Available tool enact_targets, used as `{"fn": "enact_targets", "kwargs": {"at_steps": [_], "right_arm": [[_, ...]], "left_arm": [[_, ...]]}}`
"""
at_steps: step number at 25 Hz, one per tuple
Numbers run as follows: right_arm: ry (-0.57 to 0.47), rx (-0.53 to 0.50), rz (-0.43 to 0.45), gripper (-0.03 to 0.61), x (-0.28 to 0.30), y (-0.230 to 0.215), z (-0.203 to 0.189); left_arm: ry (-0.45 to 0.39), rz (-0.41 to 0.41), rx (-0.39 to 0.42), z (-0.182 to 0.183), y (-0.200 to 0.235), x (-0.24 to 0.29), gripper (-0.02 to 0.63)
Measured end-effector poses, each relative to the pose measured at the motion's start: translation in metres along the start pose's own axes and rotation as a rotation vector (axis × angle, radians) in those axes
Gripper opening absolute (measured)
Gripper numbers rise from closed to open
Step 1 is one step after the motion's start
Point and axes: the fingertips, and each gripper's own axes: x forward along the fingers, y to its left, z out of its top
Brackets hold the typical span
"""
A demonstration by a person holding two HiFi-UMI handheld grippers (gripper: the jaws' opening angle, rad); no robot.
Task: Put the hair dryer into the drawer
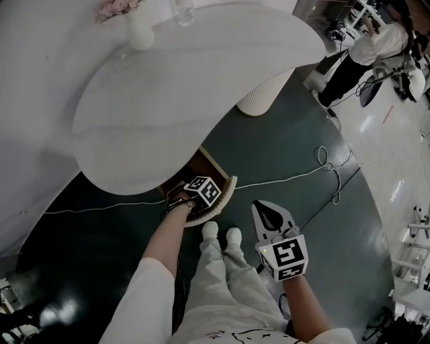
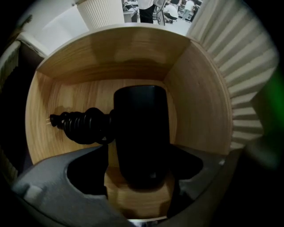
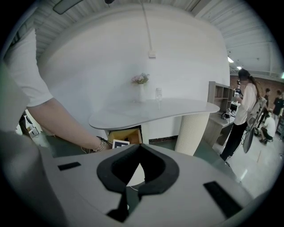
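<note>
Hair dryer (image 2: 141,133): lies flat inside the wooden drawer (image 2: 199,102).
Left gripper (image 2: 140,164): spread wide around it, not squeezing.
Right gripper (image 3: 132,187): pressed together, empty.
Do it well: lift straight up, no bumping.

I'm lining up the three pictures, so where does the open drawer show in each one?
Head view: the drawer peeks out from under the table, just below centre.
Left gripper view: the drawer fills most of the picture, with its wooden inside seen from above.
Right gripper view: it sits left of centre, under the tabletop.
Shared landmark: the ribbed white table leg.
</note>
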Motion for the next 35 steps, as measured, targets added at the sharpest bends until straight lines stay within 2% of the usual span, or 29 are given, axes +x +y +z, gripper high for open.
{"fn": "enact_targets", "kwargs": {"at_steps": [3, 8, 14, 19, 28, 32, 35], "right_arm": [[-0.009, 0.011, -0.005, -0.003, 0.001, -0.004, 0.004], [-0.044, 0.023, -0.018, -0.002, 0.0, -0.008, 0.022], [-0.099, 0.021, -0.027, -0.002, -0.004, -0.01, 0.056], [-0.148, -0.005, -0.024, -0.002, -0.007, -0.011, 0.09], [-0.189, -0.042, -0.011, -0.002, -0.015, -0.019, 0.138], [-0.207, -0.084, -0.01, -0.002, -0.02, -0.02, 0.159], [-0.232, -0.1, -0.015, -0.002, -0.026, -0.024, 0.175]], "left_arm": [[0.004, -0.006, 0.011, -0.001, 0.001, -0.009, 0.402], [-0.035, -0.022, 0.02, 0.001, 0.001, -0.036, 0.402], [-0.091, -0.081, -0.038, -0.005, -0.012, -0.075, 0.402], [-0.128, -0.106, -0.019, -0.007, -0.029, -0.106, 0.402], [-0.287, -0.245, -0.091, -0.002, -0.051, -0.189, 0.4], [-0.393, -0.236, -0.096, 0.002, -0.049, -0.23, 0.4], [-0.485, -0.224, -0.135, 0.005, -0.04, -0.26, 0.4]]}}
